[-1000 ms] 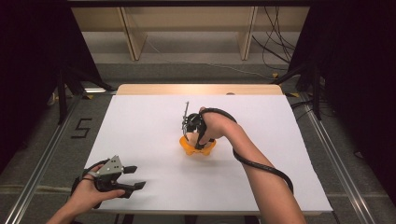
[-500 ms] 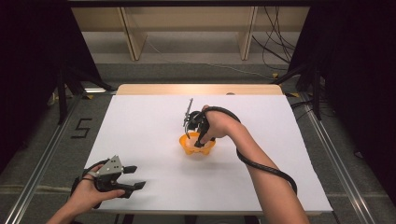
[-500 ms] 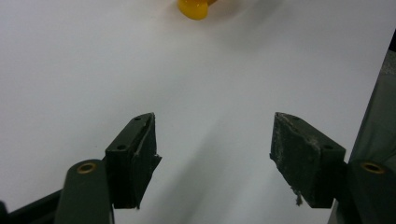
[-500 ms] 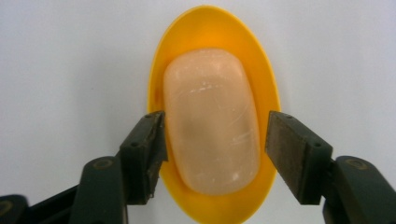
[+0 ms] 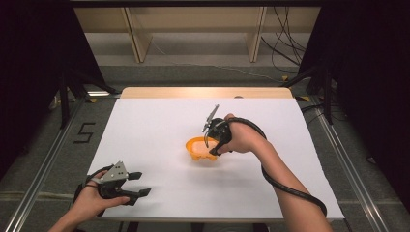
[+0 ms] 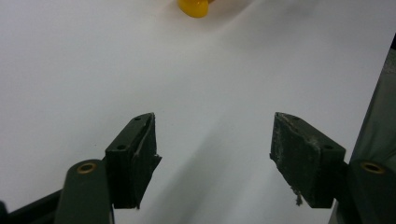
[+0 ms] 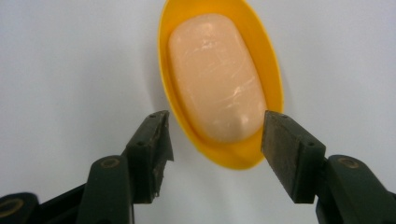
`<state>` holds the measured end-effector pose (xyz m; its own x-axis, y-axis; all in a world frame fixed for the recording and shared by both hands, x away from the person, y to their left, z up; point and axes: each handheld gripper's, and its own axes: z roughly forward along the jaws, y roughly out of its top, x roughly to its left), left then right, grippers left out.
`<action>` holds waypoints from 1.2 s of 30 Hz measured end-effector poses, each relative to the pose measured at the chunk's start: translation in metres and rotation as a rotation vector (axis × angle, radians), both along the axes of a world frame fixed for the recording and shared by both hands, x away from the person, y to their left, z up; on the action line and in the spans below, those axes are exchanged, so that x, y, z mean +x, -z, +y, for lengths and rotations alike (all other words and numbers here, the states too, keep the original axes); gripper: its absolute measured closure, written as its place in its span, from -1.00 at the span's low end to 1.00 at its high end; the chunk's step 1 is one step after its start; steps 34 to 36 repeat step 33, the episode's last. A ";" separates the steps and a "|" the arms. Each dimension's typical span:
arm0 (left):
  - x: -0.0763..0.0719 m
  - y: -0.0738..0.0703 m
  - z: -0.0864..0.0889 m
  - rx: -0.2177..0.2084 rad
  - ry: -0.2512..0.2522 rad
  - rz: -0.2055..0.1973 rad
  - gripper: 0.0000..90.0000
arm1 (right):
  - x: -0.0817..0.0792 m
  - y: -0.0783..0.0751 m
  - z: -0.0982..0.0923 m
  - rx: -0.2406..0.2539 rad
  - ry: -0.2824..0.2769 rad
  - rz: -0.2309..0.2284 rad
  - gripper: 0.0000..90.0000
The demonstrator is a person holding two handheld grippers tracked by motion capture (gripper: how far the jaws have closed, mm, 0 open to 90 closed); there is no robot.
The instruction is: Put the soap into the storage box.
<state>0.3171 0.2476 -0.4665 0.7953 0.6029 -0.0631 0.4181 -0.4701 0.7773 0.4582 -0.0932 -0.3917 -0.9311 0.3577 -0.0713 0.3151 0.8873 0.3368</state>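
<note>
Right gripper view: soap (image 7: 215,74) in dish (image 7: 168,28)

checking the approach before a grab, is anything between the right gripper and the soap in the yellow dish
Nothing visible does. The right gripper has its jaws open just above the near end of the yellow dish, and the soap lies uncovered in it.

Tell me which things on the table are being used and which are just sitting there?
Probably in use:
- right gripper, open over the dish
- yellow dish
- peach soap bar lying in the dish

Just waiting:
- left gripper, open, near the table's front edge, holding nothing
- white table itself
</note>
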 end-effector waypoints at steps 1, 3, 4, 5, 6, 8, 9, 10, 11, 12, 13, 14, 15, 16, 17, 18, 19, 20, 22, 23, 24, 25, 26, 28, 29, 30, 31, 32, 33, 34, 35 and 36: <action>0.000 0.000 0.000 0.000 -0.001 0.000 -0.30 | -0.003 0.001 -0.003 0.007 0.014 -0.002 -0.06; 0.000 0.000 0.000 0.000 -0.001 -0.002 -0.30 | -0.009 0.003 -0.010 0.032 0.047 0.000 -0.06; 0.000 0.000 0.000 -0.004 -0.003 -0.001 -0.30 | -0.011 0.005 -0.014 0.042 0.043 -0.002 -0.07; 0.000 0.000 0.000 -0.001 -0.003 -0.001 -0.30 | -0.014 0.007 -0.016 0.047 0.050 -0.007 -0.07; 0.000 0.000 -0.001 -0.006 -0.005 0.001 -0.30 | -0.018 0.010 -0.020 0.056 0.052 -0.008 -0.08; -0.001 0.000 -0.001 -0.009 -0.005 0.004 -0.30 | -0.026 0.015 -0.027 0.066 0.070 -0.006 -0.08; -0.001 0.000 -0.001 -0.009 -0.005 0.004 -0.30 | -0.028 0.018 -0.030 0.075 0.066 -0.003 -0.09; 0.000 0.000 -0.001 -0.003 0.004 -0.004 -0.30 | -0.032 0.020 -0.033 0.080 0.078 -0.002 -0.09; 0.000 0.000 0.000 0.004 0.011 -0.011 -0.30 | -0.034 0.023 -0.036 0.084 0.081 -0.005 -0.09; 0.000 0.000 0.000 0.005 0.011 -0.010 -0.30 | -0.037 0.026 -0.040 0.093 0.093 -0.013 -0.09; 0.000 0.000 -0.001 -0.004 0.009 -0.008 -0.30 | -0.039 0.028 -0.043 0.098 0.090 -0.024 -0.09; -0.001 0.001 -0.002 -0.013 -0.006 0.009 -0.30 | -0.042 0.030 -0.046 0.105 0.106 -0.027 -0.10; 0.000 0.001 -0.001 -0.006 0.004 -0.002 -0.30 | -0.044 0.033 -0.049 0.112 0.114 -0.032 -0.10; -0.001 0.001 -0.001 -0.015 -0.002 0.011 -0.30 | -0.046 0.035 -0.052 0.123 0.131 -0.036 -0.11; -0.001 0.001 -0.001 -0.009 -0.002 0.003 -0.30 | -0.048 0.037 -0.055 0.137 0.131 -0.041 -0.11; -0.001 0.001 -0.001 -0.009 -0.001 0.002 -0.30 | -0.050 0.039 -0.057 0.144 0.149 -0.044 -0.11; 0.000 0.000 -0.001 -0.002 0.007 -0.009 -0.30 | -0.052 0.042 -0.060 0.160 0.150 -0.051 -0.12; -0.001 0.001 -0.002 -0.015 -0.009 0.010 -0.30 | -0.054 0.044 -0.063 0.170 0.170 -0.049 -0.12; -0.001 0.001 -0.002 -0.014 -0.008 0.010 -0.30 | -0.058 0.047 -0.067 0.183 0.188 -0.064 -0.12; 0.000 0.001 -0.001 -0.006 0.002 -0.001 -0.30 | -0.059 0.049 -0.070 0.194 0.199 -0.066 -0.12; 0.000 0.001 -0.001 -0.004 0.007 -0.008 -0.30 | -0.060 0.050 -0.071 0.198 0.217 -0.061 -0.12; 0.000 0.001 -0.002 -0.014 0.003 -0.007 -0.30 | -0.060 0.051 -0.073 0.198 0.220 -0.058 -0.12; 0.000 0.000 -0.001 -0.007 0.006 -0.008 -0.30 | -0.060 0.051 -0.074 0.202 0.240 -0.049 -0.12; -0.001 0.001 -0.002 -0.018 -0.011 0.007 -0.30 | -0.059 0.051 -0.076 0.214 0.265 -0.045 -0.11; -0.001 0.001 -0.002 -0.019 -0.012 0.007 -0.30 | -0.058 0.052 -0.076 0.221 0.284 -0.042 -0.11; 0.000 0.001 -0.001 -0.010 -0.011 0.005 -0.30 | -0.058 0.051 -0.076 0.226 0.298 -0.026 -0.10; 0.000 0.001 -0.001 -0.012 -0.011 0.007 -0.30 | -0.057 0.051 -0.076 0.227 0.309 -0.021 -0.08; 0.001 0.000 -0.001 -0.002 0.005 -0.008 -0.30 | -0.057 0.050 -0.076 0.226 0.335 -0.009 -0.05; 0.001 0.000 0.000 -0.002 0.005 -0.008 -0.30 | -0.056 0.048 -0.076 0.228 0.348 -0.013 -0.03; 0.001 0.000 0.000 -0.002 0.005 -0.008 -0.30 | -0.056 0.048 -0.076 0.228 0.348 -0.013 -0.03; 0.001 0.000 0.000 -0.002 0.005 -0.008 -0.30 | -0.056 0.048 -0.076 0.228 0.348 -0.013 -0.03; 0.001 0.000 0.000 -0.002 0.005 -0.008 -0.30 | -0.056 0.048 -0.076 0.228 0.348 -0.013 -0.03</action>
